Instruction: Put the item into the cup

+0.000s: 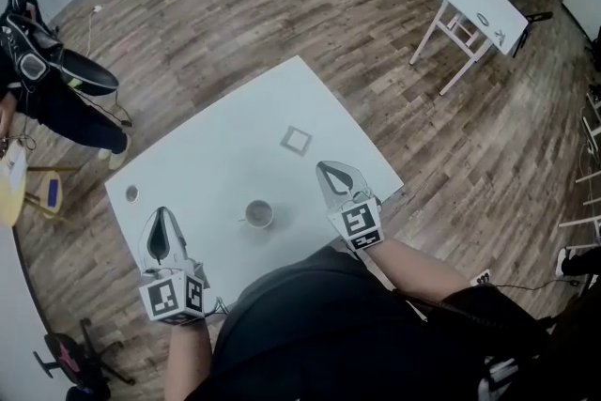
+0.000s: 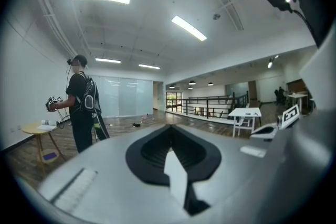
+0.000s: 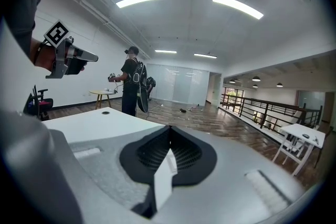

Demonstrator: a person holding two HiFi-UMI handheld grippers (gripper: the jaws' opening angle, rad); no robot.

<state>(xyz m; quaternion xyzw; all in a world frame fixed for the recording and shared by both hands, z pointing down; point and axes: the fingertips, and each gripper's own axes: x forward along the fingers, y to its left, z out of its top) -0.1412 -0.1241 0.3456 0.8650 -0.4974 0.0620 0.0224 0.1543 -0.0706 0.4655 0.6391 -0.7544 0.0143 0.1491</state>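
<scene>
On the white rectangular worktop (image 1: 216,155), a small round grey cup (image 1: 259,214) stands upright between the left gripper (image 1: 161,216) and the right gripper (image 1: 324,169). Both pairs of jaws are clenched on nothing, seemingly parked clear of the cup. A thin sliver (image 1: 243,221) at its rim is too small to identify. A pale square frame (image 1: 296,140), possibly the item, lies beyond the cup on the worktop.

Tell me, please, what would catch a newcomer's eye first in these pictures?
A small cup stands on the white table between the left gripper and the right gripper, both with jaws shut on nothing. Beyond it lies a small square frame. Another person stands at far left.
</scene>
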